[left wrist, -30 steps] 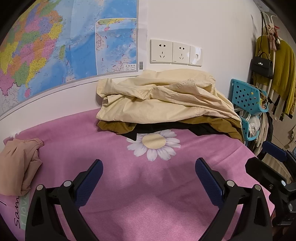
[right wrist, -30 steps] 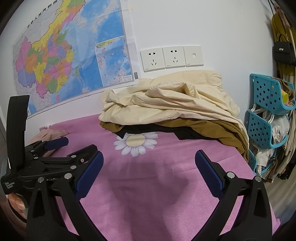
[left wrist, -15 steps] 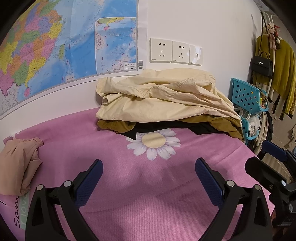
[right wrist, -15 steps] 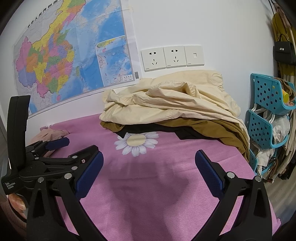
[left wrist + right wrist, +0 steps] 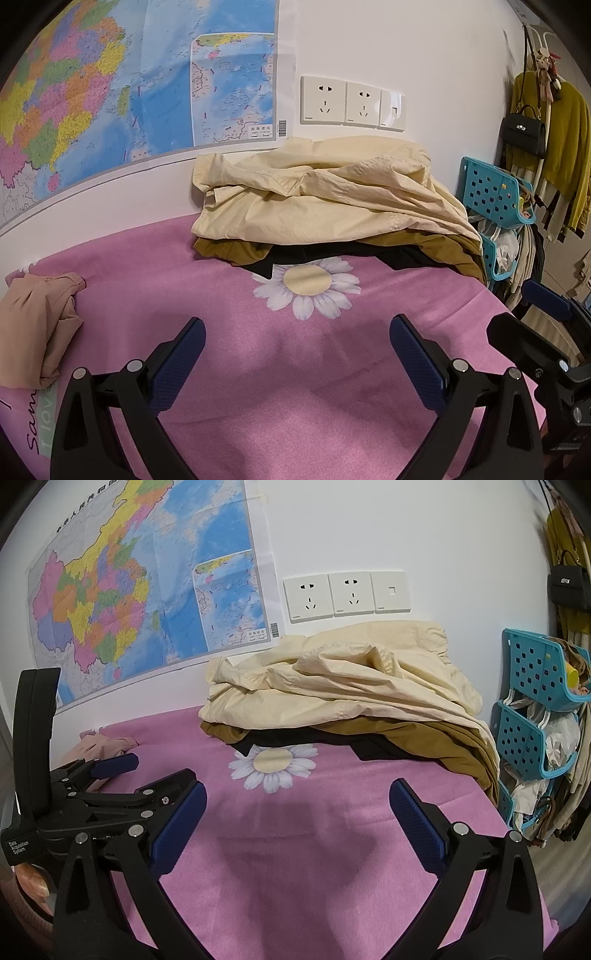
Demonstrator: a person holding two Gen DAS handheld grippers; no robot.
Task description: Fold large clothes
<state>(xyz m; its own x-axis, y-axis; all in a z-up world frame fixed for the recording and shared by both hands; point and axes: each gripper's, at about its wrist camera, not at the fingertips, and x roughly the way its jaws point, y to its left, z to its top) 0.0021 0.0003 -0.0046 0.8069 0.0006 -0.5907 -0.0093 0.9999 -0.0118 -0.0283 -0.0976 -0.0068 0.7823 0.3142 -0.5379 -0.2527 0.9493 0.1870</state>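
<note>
Hovering over the pink bedspread (image 5: pixel 295 406), my left gripper (image 5: pixel 297 354) and right gripper (image 5: pixel 297 816) both gape empty. Against the wall lies the cream garment (image 5: pixel 325 199), heaped atop darker clothes: soft, light, floppy, I judge. I'd pinch its near hem at two well-separated points.

Black garment (image 5: pixel 402 258) mostly buried under cream garment (image 5: pixel 325 206) and brown one (image 5: pixel 443 247), type unreadable. Pink cloth (image 5: pixel 33 328) cut by left frame edge. Map (image 5: pixel 140 602) cropped at top, text too small to read. Sheet lettering (image 5: pixel 37 424) at lower left is partly cut off.
</note>
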